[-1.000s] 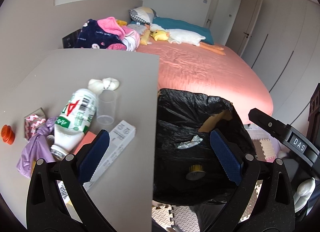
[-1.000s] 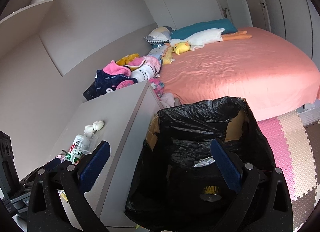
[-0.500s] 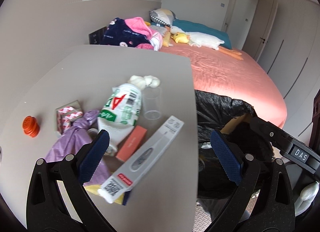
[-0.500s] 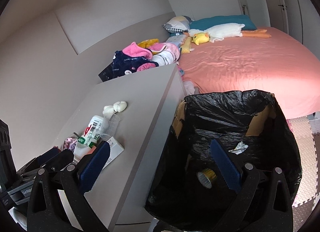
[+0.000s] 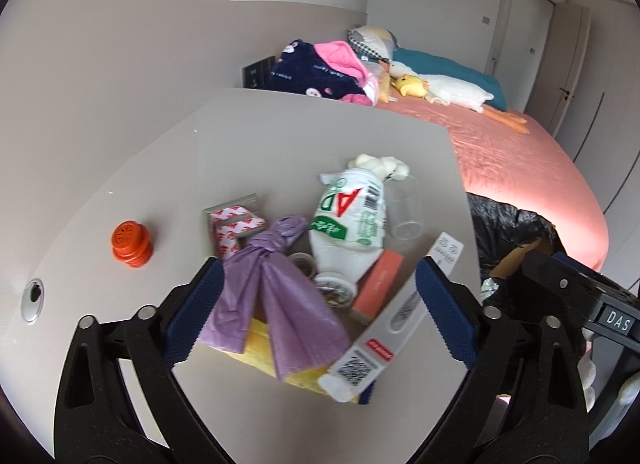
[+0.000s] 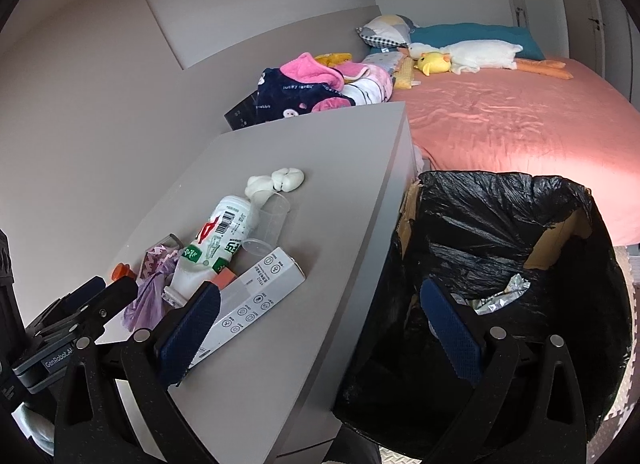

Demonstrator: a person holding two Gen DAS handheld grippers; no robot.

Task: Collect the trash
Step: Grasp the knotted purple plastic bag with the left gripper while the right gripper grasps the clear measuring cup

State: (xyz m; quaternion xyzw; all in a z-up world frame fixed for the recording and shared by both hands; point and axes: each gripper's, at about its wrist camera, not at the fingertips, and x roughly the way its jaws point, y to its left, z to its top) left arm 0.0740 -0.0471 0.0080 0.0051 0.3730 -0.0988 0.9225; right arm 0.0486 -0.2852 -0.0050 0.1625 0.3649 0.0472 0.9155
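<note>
Up close, the left gripper (image 5: 316, 312) hangs over a heap of trash on a grey desk (image 5: 280, 135). Its blue-padded jaws stand wide and are closing, with a knotted purple bag (image 5: 276, 304) and a long white box (image 5: 396, 316) lying between them; the pads press on nothing. Under the purple bag lies something yellow (image 5: 260, 348). A white bottle (image 5: 352, 219) with green and red print lies on its side just past the bag, its open mouth toward the camera. A salmon-coloured box (image 5: 378, 278) lies between the bottle and the white box. A clear plastic cup (image 5: 406, 207) lies beside the bottle, and a crumpled white tissue (image 5: 380, 163) sits just beyond both. A small red-and-white patterned box (image 5: 234, 223) sits left of the bag, and an orange cap (image 5: 131, 244) stands apart, farther left.

From the right wrist view, the right gripper (image 6: 320, 328) is also wide, with nothing held. Its left pad sits over the desk's edge by the white box, its right pad over a bin lined with a black bag (image 6: 500, 264). The bin stands on the floor against the desk's right side. Crumpled foil (image 6: 500, 298) lies inside it.

Behind, a bed with a pink cover (image 6: 520, 115) carries pillows, a heap of clothes (image 6: 320, 91) and a plush goose (image 6: 472, 53).
</note>
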